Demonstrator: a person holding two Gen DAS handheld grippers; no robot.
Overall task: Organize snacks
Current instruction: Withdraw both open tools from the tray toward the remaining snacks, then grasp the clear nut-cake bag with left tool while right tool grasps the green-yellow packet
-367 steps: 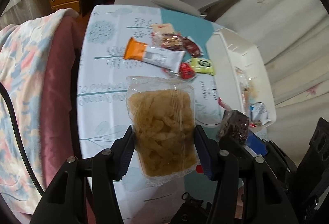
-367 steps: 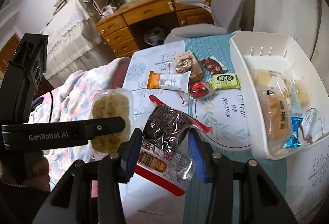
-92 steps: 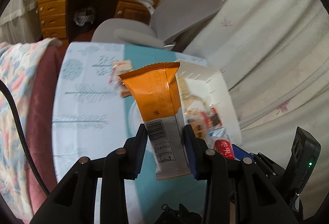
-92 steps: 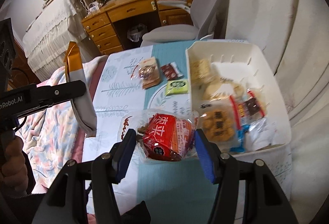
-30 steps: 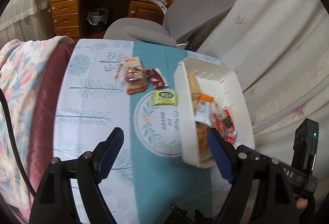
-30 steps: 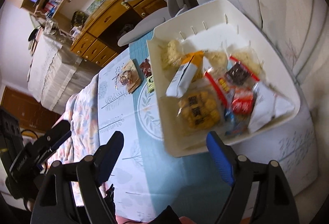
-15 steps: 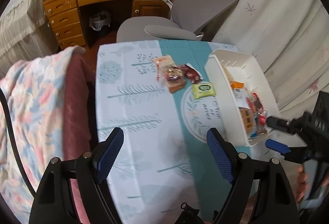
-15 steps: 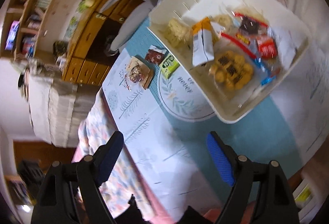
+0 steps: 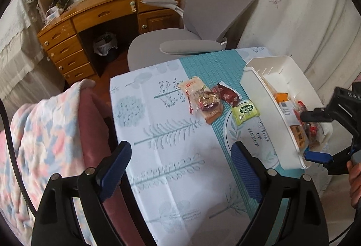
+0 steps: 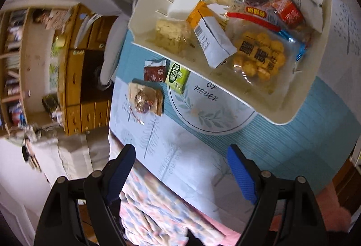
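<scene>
A white bin (image 9: 259,86) (image 10: 315,47) on the table's right side holds several snack packs, among them an orange-and-white pack (image 10: 209,31) and a cookie bag (image 10: 259,54). Three snacks lie on the tablecloth left of it: a clear-wrapped pastry pack (image 9: 203,99) (image 10: 144,99), a dark red packet (image 9: 227,95) (image 10: 155,70) and a green packet (image 9: 246,110) (image 10: 177,75). My left gripper (image 9: 180,169) is open and empty, above the table's near part. My right gripper (image 10: 180,169) is open and empty, held high and tilted; it shows in the left wrist view (image 9: 315,135) beside the bin.
A grey office chair (image 9: 203,27) stands at the table's far end, with a wooden desk (image 9: 101,18) behind it. A floral blanket (image 9: 45,128) lies over a pink seat at the table's left edge. White curtains (image 9: 304,9) hang to the right.
Both grippers, open and empty, have pulled back and up from the bin. The right wrist view has tilted further. The left wrist view now takes in the whole table.
</scene>
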